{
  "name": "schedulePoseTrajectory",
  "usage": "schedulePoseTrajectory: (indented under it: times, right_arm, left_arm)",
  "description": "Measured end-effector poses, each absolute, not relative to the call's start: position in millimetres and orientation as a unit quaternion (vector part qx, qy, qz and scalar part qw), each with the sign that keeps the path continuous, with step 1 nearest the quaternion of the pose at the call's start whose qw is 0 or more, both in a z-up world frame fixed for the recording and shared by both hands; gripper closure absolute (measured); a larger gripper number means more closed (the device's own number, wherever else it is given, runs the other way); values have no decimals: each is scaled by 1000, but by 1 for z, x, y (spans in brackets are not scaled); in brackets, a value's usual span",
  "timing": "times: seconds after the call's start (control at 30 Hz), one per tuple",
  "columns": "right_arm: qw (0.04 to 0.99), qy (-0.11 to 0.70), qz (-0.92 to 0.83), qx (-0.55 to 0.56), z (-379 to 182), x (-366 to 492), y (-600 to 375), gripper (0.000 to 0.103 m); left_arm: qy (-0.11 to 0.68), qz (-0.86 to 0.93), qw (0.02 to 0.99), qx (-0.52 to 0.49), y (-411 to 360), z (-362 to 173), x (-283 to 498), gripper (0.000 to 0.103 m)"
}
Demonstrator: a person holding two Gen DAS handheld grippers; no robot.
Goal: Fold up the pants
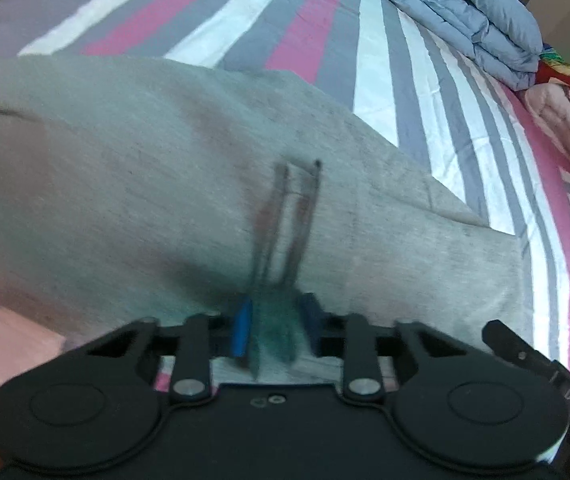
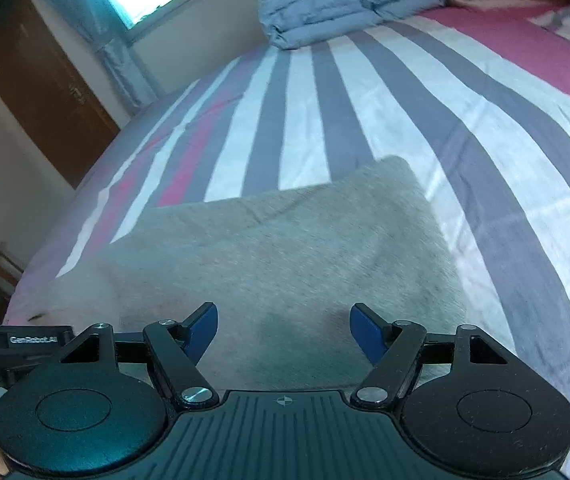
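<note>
Pinching a fold of the grey pants (image 1: 165, 168), spread on the striped bed sheet (image 1: 381, 80), the left gripper (image 1: 275, 328) had its fingers closed on cloth, while the right gripper (image 2: 283, 330), fingers spread above them, should arguably seize the near edge level before folding.

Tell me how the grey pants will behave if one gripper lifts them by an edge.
The grey pants are soft knit lying limp on the striped bedsheet, so they would probably droop and unfold. The left gripper bunches fabric easily, suggesting little stiffness. Likely light, not slippery.
</note>
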State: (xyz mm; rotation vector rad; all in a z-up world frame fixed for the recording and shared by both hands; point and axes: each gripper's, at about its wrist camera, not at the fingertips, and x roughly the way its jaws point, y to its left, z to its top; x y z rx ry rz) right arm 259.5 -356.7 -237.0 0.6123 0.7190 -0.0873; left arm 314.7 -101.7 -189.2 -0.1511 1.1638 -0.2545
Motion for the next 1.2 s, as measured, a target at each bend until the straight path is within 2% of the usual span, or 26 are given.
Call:
schedulePoseTrajectory:
  times: [0.17, 0.23, 0.27, 0.3, 0.33, 0.37, 0.4, 0.47, 0.53, 0.57, 0.6, 0.67, 0.7, 0.83, 1.03, 1.1, 1.2]
  right_arm:
    - [885, 339, -44, 318, -234, 253, -364, 30]
    - [884, 337, -43, 322, -233, 252, -365, 30]
    - [883, 337, -43, 324, -234, 251, -366, 30]
    - [882, 336, -43, 327, -233, 253, -366, 30]
    - [882, 335, -43, 329, -234, 252, -367, 30]
    - [882, 335, -43, 329, -234, 251, -367, 30]
    - [882, 335, -42, 329, -234, 251, -368, 30]
    - [882, 335, -42, 330, -234, 250, -368, 30]
    - [881, 334, -42, 334, -234, 249, -370, 30]
    - [881, 334, -41, 334, -234, 250, -371, 30]
    - [881, 335, -42, 333, -235, 251, -371, 30]
    - [881, 334, -46, 332, -235, 251, -372, 30]
    - [880, 335, -46, 334, -236, 251, -372, 30]
    - [885, 334, -53, 322, -237, 252, -370, 30]
    - [893, 332, -69, 295, -237, 250, -363, 30]
    - [896, 327, -69, 291, -235, 250, -362, 30]
    - [895, 344, -71, 276, -241, 257, -356, 30]
  left_arm:
    - [545, -123, 824, -92, -99, -190, 310, 95]
    - [544, -122, 826, -85, -102, -189, 309, 95]
    - [546, -120, 826, -79, -105, -189, 309, 86]
    - [553, -114, 822, -75, -106, -191, 310, 66]
    - [561, -115, 815, -87, -107, -194, 312, 56]
    - [565, -123, 808, -109, -105, -196, 312, 32]
    - [565, -128, 806, -122, -105, -198, 312, 25]
    - [561, -124, 810, -118, -110, -198, 311, 22]
    - [559, -134, 810, -111, -118, -201, 311, 39]
    - [559, -137, 811, -110, -120, -202, 312, 61]
    - [556, -133, 813, -107, -122, -202, 312, 75]
    - [547, -142, 818, -111, -120, -199, 311, 93]
    - [541, -146, 820, -115, -119, -196, 310, 98]
    - [482, -170, 856, -80, -132, -168, 298, 100]
    - [388, -256, 881, -87, -144, -99, 304, 102]
    - [393, -237, 886, -63, -136, -112, 308, 102]
    - [483, -173, 856, -69, -102, -184, 319, 101]
